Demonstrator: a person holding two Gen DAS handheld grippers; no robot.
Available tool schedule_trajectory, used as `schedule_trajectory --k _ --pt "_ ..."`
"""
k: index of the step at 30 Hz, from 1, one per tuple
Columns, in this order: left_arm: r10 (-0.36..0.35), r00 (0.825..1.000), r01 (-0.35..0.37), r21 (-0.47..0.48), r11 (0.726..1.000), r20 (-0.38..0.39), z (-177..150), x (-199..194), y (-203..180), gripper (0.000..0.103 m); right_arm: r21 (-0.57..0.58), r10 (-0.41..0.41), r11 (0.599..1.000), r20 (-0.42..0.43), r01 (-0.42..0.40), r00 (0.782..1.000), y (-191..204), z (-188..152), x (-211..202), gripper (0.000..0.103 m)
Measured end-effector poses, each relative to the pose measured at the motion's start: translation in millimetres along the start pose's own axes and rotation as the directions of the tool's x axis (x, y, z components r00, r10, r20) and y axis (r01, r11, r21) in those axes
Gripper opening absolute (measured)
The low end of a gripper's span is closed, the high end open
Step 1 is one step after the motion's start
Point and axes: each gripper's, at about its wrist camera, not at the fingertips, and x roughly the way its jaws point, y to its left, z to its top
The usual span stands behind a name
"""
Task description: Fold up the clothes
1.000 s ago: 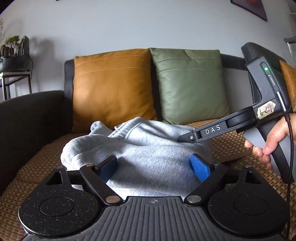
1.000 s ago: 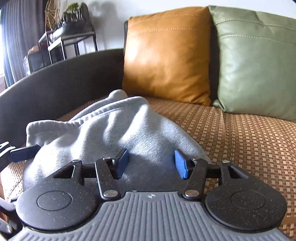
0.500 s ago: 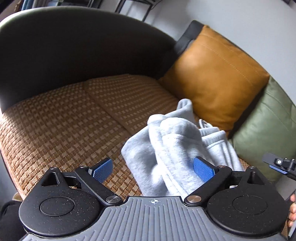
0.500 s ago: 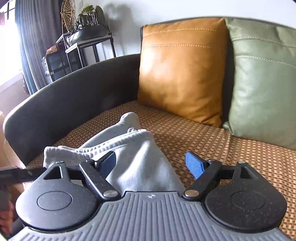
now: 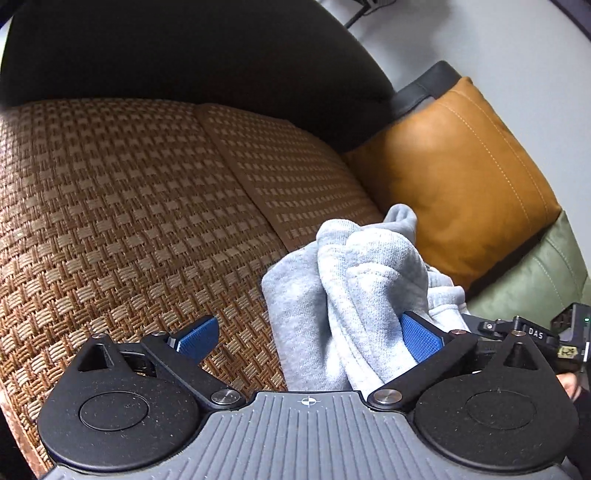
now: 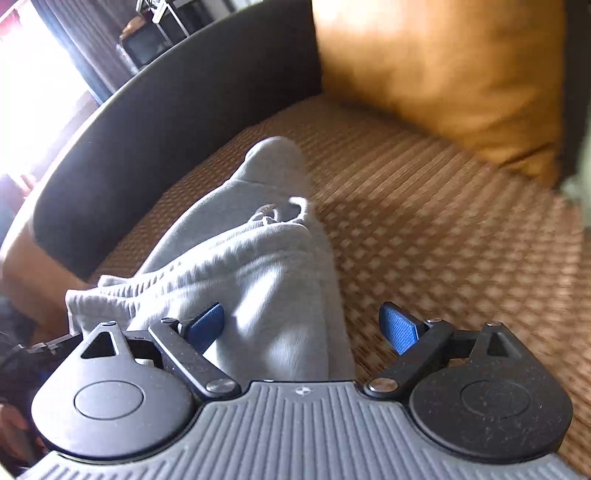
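Note:
A bunched grey sweat garment (image 5: 351, 295) lies on the woven brown sofa seat (image 5: 129, 203). My left gripper (image 5: 308, 338) is open, its jaws wide around the garment's near end; the right blue pad (image 5: 419, 338) touches the cloth and the left pad sits over the seat. In the right wrist view the same garment (image 6: 266, 266) stretches away with a ribbed waistband and drawstring. My right gripper (image 6: 303, 326) is open, its left pad (image 6: 207, 326) against the cloth. The right gripper's tip (image 5: 517, 332) shows at the far right of the left wrist view.
A dark curved sofa back and arm (image 5: 184, 55) wraps the seat. An orange cushion (image 5: 461, 177) and a green cushion (image 5: 535, 280) lean at the back. The orange cushion (image 6: 443, 74) is blurred in the right wrist view. Shelving (image 6: 155, 26) stands by a bright window.
Both grippers swung left and tilted down over the seat. Both stay open over the garment, which now looks more bunched and stretched out lengthwise.

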Motion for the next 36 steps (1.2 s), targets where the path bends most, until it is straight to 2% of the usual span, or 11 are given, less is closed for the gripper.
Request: schedule_trajectory --k 5,9,12,15,16,19,24,26,28,32,36 --pt "-0.069 0.998 0.069 -0.025 0.997 0.004 1.8 12.0 11.7 0.103 0.094 0.174 0.982 -0.113 -0.164 0.978 -35.1 14.5 40.5 0.103" --pt "-0.098 0.995 0.098 -0.037 0.995 0.005 5.7 16.8 16.7 0.103 0.106 0.232 0.969 -0.059 -0.225 0.971 -32.0 11.7 46.6 0.103" --pt "-0.108 0.994 0.108 -0.074 0.991 -0.001 13.9 19.3 22.9 0.102 0.185 0.255 0.952 -0.031 -0.245 0.966 -23.3 0.3 46.0 0.088" --pt "-0.144 0.988 0.136 -0.105 0.985 -0.063 32.8 26.7 32.0 0.092 0.253 0.189 0.951 -0.020 -0.178 0.982 -3.6 -16.5 31.2 0.079" --pt "-0.178 0.979 0.168 -0.096 0.981 -0.101 41.4 30.8 34.7 0.079 0.265 0.157 0.953 -0.016 -0.147 0.987 3.8 -24.0 22.7 0.075" --pt "-0.243 0.941 0.244 -0.028 0.969 -0.236 74.3 46.2 33.0 0.058 0.304 0.082 0.949 0.026 -0.086 0.996 24.7 -61.2 -11.1 0.065" --pt "-0.260 0.852 0.362 0.151 0.920 -0.455 101.3 74.4 3.0 0.054 0.462 0.016 0.884 0.137 -0.078 0.990 51.0 -169.4 -46.9 0.061" --pt "-0.239 0.850 0.368 0.204 0.907 -0.470 100.6 77.0 -7.9 0.069 0.523 -0.038 0.848 0.220 -0.085 0.975 56.4 -199.7 -51.5 0.071" --pt "-0.205 0.866 0.348 0.256 0.902 -0.455 102.1 72.5 -13.6 0.079 0.516 -0.113 0.856 0.253 -0.035 0.961 69.9 -203.8 -61.5 0.074" --pt "-0.211 0.884 0.359 0.318 0.878 -0.417 116.6 47.1 -17.8 0.085 0.436 -0.259 0.894 0.325 0.099 0.909 103.8 -200.5 -93.6 0.076" --pt "-0.182 0.891 0.375 0.449 0.811 -0.416 120.3 32.4 -43.7 0.085 0.452 -0.300 0.883 0.346 0.122 0.889 112.5 -202.4 -106.3 0.077"
